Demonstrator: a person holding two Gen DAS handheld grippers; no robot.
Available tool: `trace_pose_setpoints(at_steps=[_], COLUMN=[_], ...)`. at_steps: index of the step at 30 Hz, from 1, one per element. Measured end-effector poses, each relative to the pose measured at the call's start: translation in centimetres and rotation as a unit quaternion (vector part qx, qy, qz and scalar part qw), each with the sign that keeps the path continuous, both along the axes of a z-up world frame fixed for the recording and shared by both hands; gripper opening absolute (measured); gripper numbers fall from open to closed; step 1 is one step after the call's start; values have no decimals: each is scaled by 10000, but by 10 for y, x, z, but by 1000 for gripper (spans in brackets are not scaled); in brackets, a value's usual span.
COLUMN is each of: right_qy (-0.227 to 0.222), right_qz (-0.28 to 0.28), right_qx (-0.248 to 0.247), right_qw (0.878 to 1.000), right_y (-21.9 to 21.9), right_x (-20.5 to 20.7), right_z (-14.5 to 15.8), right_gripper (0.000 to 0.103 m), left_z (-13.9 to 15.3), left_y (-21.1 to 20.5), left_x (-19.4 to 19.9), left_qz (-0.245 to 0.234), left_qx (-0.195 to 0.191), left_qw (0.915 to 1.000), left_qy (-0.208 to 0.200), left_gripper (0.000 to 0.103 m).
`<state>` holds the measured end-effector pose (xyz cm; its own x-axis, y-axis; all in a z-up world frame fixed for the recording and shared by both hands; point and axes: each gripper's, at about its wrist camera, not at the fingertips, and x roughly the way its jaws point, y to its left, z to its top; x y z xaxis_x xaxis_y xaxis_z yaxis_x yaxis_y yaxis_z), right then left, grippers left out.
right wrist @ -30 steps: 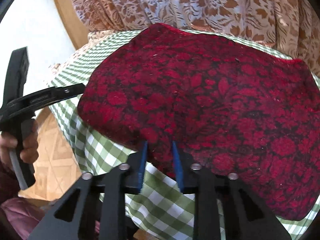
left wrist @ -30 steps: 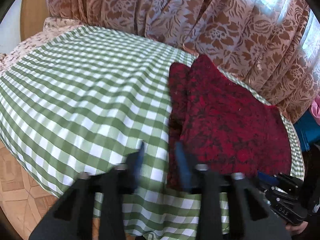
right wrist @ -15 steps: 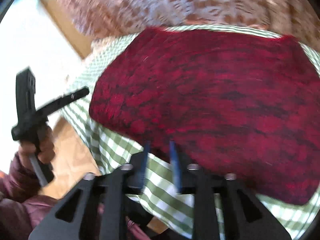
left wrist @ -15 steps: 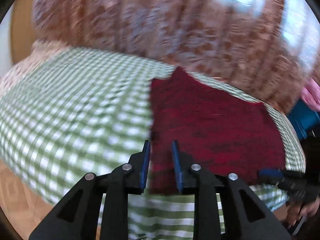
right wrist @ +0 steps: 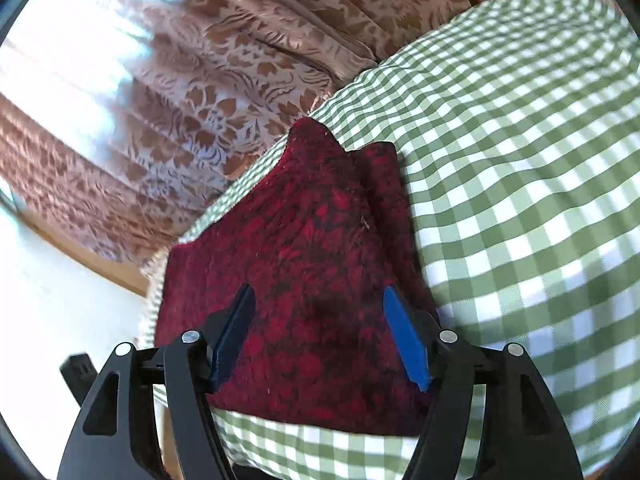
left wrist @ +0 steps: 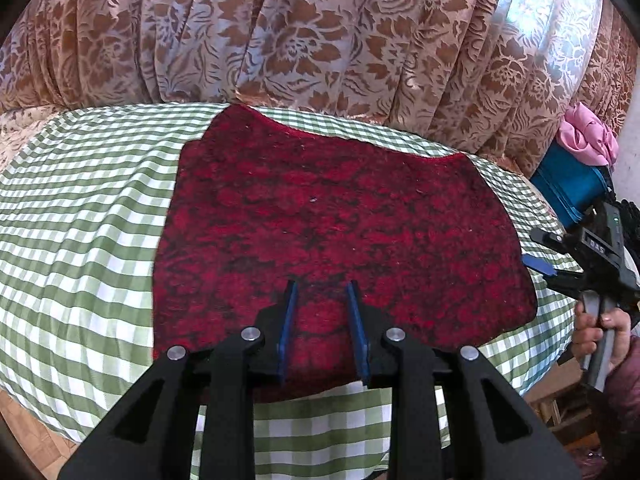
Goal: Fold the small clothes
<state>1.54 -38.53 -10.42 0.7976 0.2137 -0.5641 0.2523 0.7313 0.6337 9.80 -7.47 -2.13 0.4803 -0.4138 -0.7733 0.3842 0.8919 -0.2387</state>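
while folded, the red garment (left wrist: 340,232) lies on the checked cloth (left wrist: 80,208).

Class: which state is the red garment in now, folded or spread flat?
Folded. The red garment lies on the checked cloth with a second layer edge showing beneath its top layer along one side.

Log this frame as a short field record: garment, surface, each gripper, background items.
garment: dark red floral-patterned fleece garment, lying folded and flat, held by neither gripper
surface: green-and-white checked tablecloth under the garment
left gripper: jaws slightly apart, above the garment's near edge, nothing pinched
right gripper: jaws opening wide, garment below them, not gripped
hand: grips the right gripper's handle at the table's right edge
background: brown floral curtain; blue container with pink cloth on top
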Motion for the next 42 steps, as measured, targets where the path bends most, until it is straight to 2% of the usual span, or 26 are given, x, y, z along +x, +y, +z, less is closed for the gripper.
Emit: trace_pose_setpoints(at_steps=[3, 5, 8, 10, 13, 17, 22, 28, 32, 34, 36, 42], right_qy=[-17, -38, 35, 124, 181, 169, 179, 231, 282, 299, 290, 118], right_qz=[-22, -167, -184, -55, -10, 133, 375, 683, 698, 705, 726, 870], right_qx=[3, -37, 187, 456, 634, 625, 662, 614, 471, 451, 499, 369], right_qw=[10000, 9998, 9996, 9989, 9978, 9978, 9969, 9955, 9960, 9960, 9957, 9955], right_y=[-4, -10, -25, -26, -23, -20, -20, -12, -9, -10, -10, 2], right_x=[1, -8, -11, -7, 1, 9, 15, 18, 24, 23, 21, 22], right_z=[2, 5, -7, -21, -35, -38, -39, -42, -43, -43, -42, -22], right_gripper=[69, 79, 79, 80, 83, 88, 88, 78, 69, 63, 50, 41], left_z=[0, -1, -3, -2, -2, 1, 5, 1, -7, -7, -10, -21], left_y=[-2, -2, -4, -6, -7, -9, -23, -50, -67, -71, -74, -72], left_x=[-1, 2, 6, 7, 7, 11, 26, 42, 50, 52, 54, 63], left_qz=[-16, -10, 0, 2, 4, -12, -45, -260, -260, -257, -271, -162], left_qx=[58, 60, -4, -50, -48, -189, -334, -427, -241, -211, -84, -90], left_qw=[10000, 10000, 9999, 9999, 9999, 9996, 9991, 9980, 9983, 9984, 9985, 9969], left_qy=[-16, 16, 107, 112, 120, 202, 246, 386, 464, 450, 471, 761], left_gripper=[25, 25, 25, 31, 34, 34, 33, 33, 33, 34, 34, 34])
